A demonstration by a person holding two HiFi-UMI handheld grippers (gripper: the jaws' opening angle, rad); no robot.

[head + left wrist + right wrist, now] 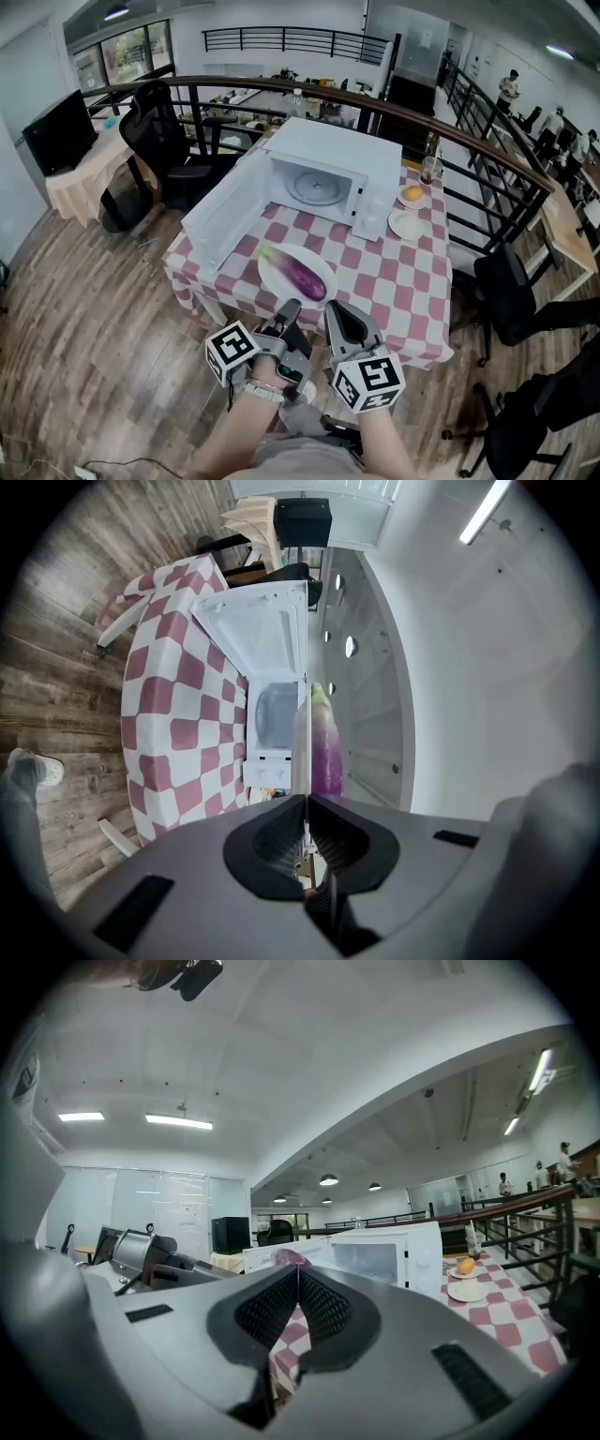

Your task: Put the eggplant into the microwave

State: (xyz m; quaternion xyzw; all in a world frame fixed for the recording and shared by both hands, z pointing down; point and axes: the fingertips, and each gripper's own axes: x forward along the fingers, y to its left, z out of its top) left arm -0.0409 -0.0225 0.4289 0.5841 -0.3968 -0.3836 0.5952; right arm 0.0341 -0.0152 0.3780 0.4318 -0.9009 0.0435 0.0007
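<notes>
left hand-held gripper clamped on plate under eggplant, right hand-held gripper closed, contact unclear

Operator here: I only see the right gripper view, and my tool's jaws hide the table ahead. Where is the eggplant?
Observer: The eggplant lies on a white plate in front of the open microwave.
Operator: Which way does it lie?
Observer: Its green stem end points toward the swung-out door; the rounded purple end is nearer to you.
Operator: What is the left tool doing?
Observer: The left tool is rolled on its side and shut on the plate's near rim.
</notes>
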